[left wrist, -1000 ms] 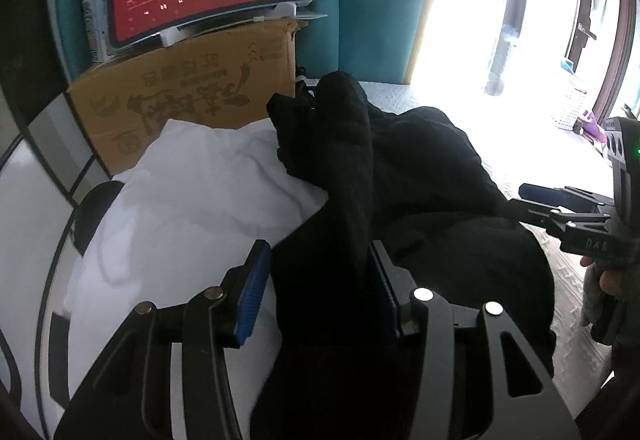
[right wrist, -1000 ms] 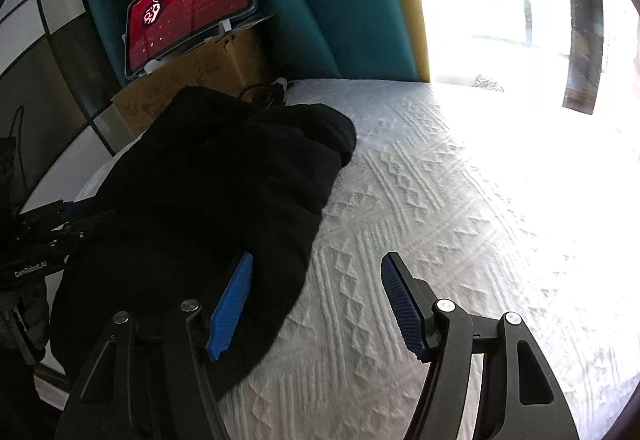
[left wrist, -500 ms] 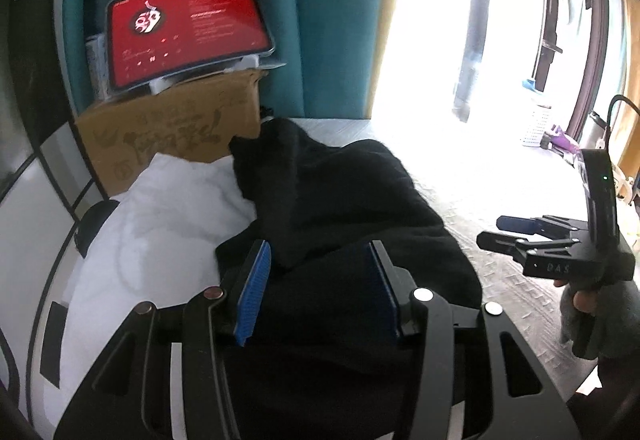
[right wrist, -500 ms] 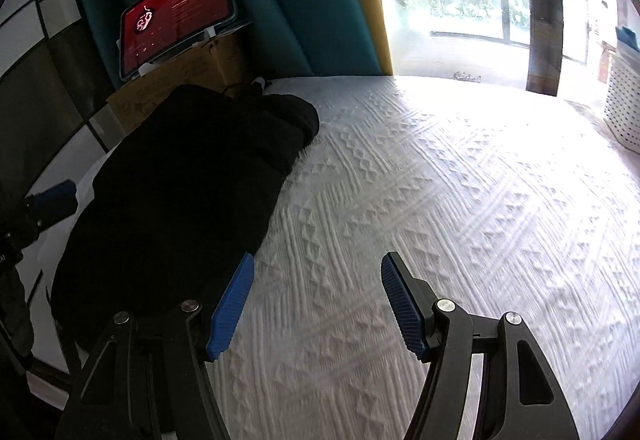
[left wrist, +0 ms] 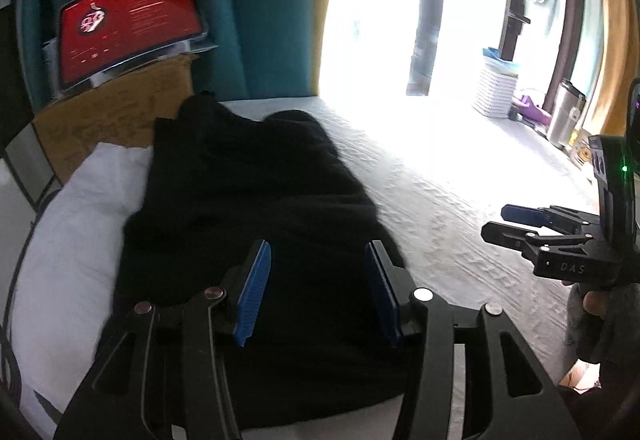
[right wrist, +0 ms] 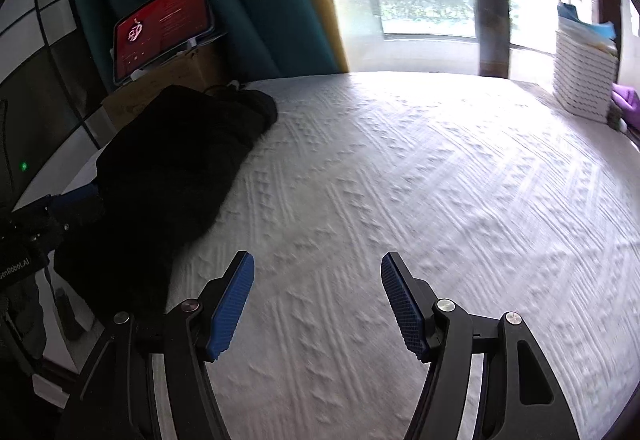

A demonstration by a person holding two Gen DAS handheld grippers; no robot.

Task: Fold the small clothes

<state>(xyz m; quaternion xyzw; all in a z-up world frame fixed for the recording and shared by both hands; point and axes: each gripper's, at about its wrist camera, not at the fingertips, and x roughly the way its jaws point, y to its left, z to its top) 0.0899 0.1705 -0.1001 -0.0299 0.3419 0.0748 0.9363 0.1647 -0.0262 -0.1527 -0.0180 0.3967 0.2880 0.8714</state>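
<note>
A black garment [left wrist: 248, 196] lies in a heap on the white textured bed cover [left wrist: 440, 200], partly over a white pillow [left wrist: 76, 240]. My left gripper [left wrist: 316, 292] is open just above the garment's near part, nothing between its blue pads. In the right wrist view the garment [right wrist: 172, 168] lies at the left, and my right gripper [right wrist: 318, 300] is open and empty over bare bed cover [right wrist: 440, 180] to the garment's right. The right gripper also shows in the left wrist view [left wrist: 520, 224], apart from the cloth.
A tablet with a red screen [left wrist: 128, 28] stands on a cardboard box [left wrist: 108, 120] behind the pillow, against a teal curtain [left wrist: 256, 0]. A white laundry basket [right wrist: 584, 80] stands past the bed's far right side by bright windows.
The raised fold of black cloth between my left gripper's pads has dropped onto the heap, and the left gripper has pulled back. My right gripper has moved right, off the garment's edge.
</note>
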